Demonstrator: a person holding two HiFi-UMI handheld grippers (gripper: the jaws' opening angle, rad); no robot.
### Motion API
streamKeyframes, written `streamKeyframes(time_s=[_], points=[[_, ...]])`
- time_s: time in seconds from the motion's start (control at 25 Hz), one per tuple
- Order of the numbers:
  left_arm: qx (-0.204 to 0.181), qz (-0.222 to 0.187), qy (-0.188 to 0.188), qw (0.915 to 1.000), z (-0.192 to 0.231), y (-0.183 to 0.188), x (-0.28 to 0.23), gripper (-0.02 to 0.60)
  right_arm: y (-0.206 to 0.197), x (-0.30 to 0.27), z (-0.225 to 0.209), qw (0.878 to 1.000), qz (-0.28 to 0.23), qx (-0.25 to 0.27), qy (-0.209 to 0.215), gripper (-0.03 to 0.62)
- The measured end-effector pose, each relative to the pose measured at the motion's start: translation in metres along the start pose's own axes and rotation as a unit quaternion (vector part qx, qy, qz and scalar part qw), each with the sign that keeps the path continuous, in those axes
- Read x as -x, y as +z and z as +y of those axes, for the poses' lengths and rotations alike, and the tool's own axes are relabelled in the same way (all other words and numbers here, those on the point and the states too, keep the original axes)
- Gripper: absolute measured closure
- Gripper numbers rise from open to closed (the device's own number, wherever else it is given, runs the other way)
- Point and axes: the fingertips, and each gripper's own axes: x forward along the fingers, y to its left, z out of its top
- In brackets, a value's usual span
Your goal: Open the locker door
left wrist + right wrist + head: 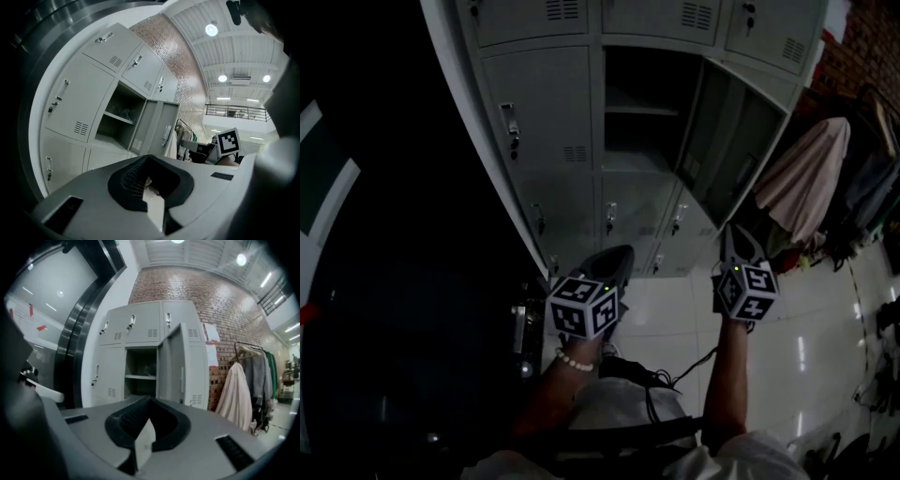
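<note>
Your left gripper (150, 164) has its dark ribbed pads (129, 180) drawn together, and nothing is caught between them. Your right gripper (147, 405) is closed in the same way and is also empty, with only a pale sliver of background showing below the meeting pads. In the head view both grippers are held out roughly level, side by side over the glossy white tiled floor (675, 323). They are well apart from the tall grey metal locker bank (544, 112) and touch nothing. The grey metal locker door (736, 141) stands wide open, swung out to the right of its middle-column compartment (642, 84), with a slim upright handle on the face turned toward your right gripper. Inside the dark opening you can see one flat grey shelf (639, 110); what lies on it is too dim to tell. The neighbouring doors in the bank are all closed. To the right of the open door, a pale beige garment (811, 173) hangs from a clothes rail in front of a red brick wall (187, 284).
</note>
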Motion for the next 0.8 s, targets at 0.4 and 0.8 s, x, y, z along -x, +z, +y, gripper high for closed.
streamKeyframes(time_s=[0.4, 0.8], points=[[-0.014, -0.007, 0.034, 0.9993, -0.062, -0.044, 0.145, 0.583, -0.051, 0.14, 0.144, 0.99, 0.055, -0.018, 0.128, 0.591], [0.003, 0.01, 0.019, 0.9998, -0.135, -0.083, 0.205, 0.583, -0.058, 0.253, 0.186, 0.979, 0.065, -0.051, 0.189, 0.591]])
